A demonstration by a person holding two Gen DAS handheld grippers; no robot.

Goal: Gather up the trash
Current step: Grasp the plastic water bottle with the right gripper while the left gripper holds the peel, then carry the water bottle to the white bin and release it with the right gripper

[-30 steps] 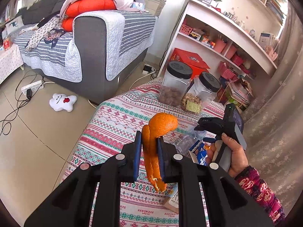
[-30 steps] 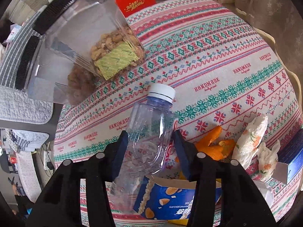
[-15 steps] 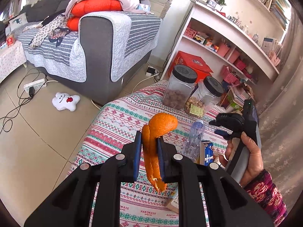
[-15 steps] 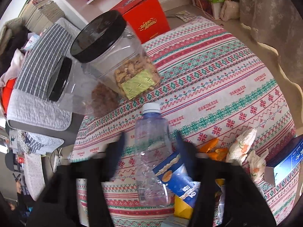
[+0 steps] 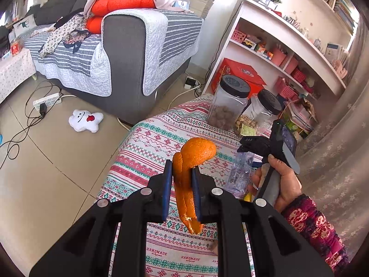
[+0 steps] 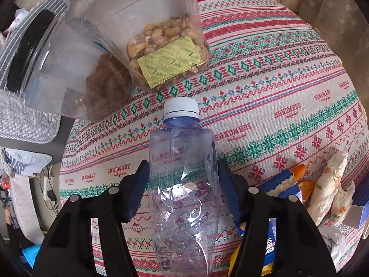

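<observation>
While you hold a long curl of orange peel [image 5: 186, 180] pinched between the two closed jaws of your left gripper [image 5: 181, 196], the peel stands upright, its rounded top rising past the fingertips and its torn tail hanging below them, above the patterned tablecloth [image 5: 161, 138]. Your right gripper [image 6: 182, 184] has its jaws around a clear, crumpled plastic bottle [image 6: 183, 184] with a white cap [image 6: 181, 107] pointing away from you; both pads look pressed against the bottle's sides, so it appears clamped. Just beyond the bottle's cap stand two clear snack jars [image 6: 110, 53]. To the right of the right gripper lie more scraps: orange peel pieces [image 6: 304, 182], crumpled napkins [image 6: 329, 184] and a blue snack wrapper [image 6: 269, 237]. The thin bottle could buckle and slide out, because the soft plastic gives under pressure. The peel is held by a narrow strip and could tear or slip free if you swing it.
</observation>
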